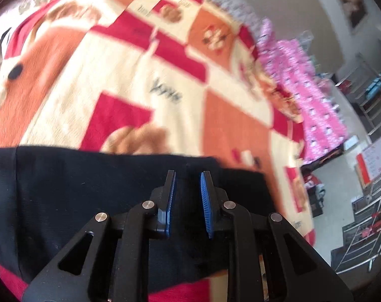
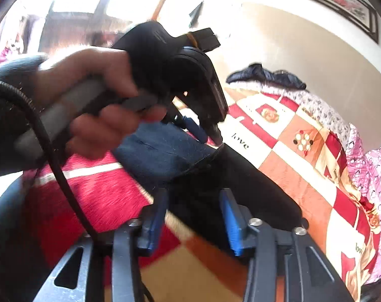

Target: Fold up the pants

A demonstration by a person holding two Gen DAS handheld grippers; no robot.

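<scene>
Lying flat on patterned blanket, black pants; left gripper above them, jaws slightly parted, empty; right gripper wider apart, grasping nothing

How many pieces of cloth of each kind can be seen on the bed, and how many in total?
Black pants: 1
Patterned blanket, red, orange and cream: 1
Pink printed cloth at the bed's edge: 1
Dark garment near the wall: 1
Total: 4
</scene>
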